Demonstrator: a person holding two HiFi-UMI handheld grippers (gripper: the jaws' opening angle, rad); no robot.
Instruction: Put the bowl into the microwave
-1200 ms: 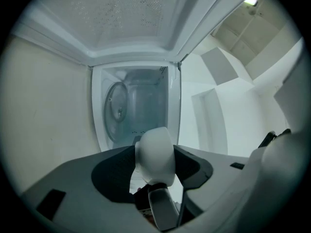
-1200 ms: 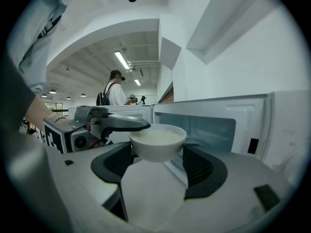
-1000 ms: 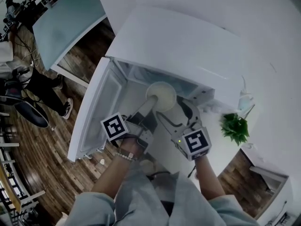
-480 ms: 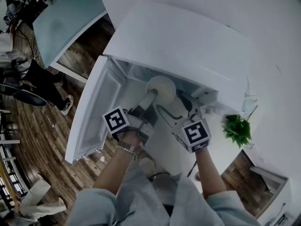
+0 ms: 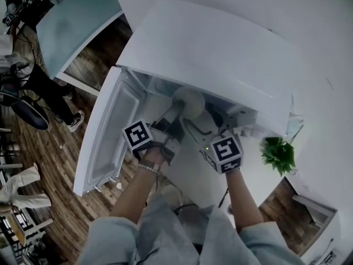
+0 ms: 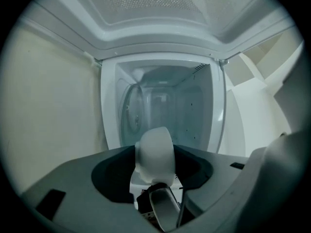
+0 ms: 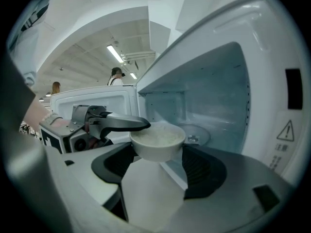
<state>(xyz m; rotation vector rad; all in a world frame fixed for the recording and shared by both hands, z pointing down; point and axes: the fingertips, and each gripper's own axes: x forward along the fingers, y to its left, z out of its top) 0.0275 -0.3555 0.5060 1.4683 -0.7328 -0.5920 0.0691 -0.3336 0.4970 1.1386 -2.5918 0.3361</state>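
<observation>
The left gripper [image 5: 175,114] is clenched on the rim of the bowl [image 5: 189,100], which is held at the mouth of the microwave [image 5: 220,54], in front of its open cavity. The right gripper [image 5: 203,127] is held just right of the bowl, jaws spread wide, nothing grasped. The door [image 5: 105,131] is swung open to the left. A green plant [image 5: 277,150] is seen at the right.

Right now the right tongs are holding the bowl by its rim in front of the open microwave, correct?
No. The left tongs hold the bowl by its rim in front of the open microwave; the right tongs stand open. The right gripper view shows this.
</observation>
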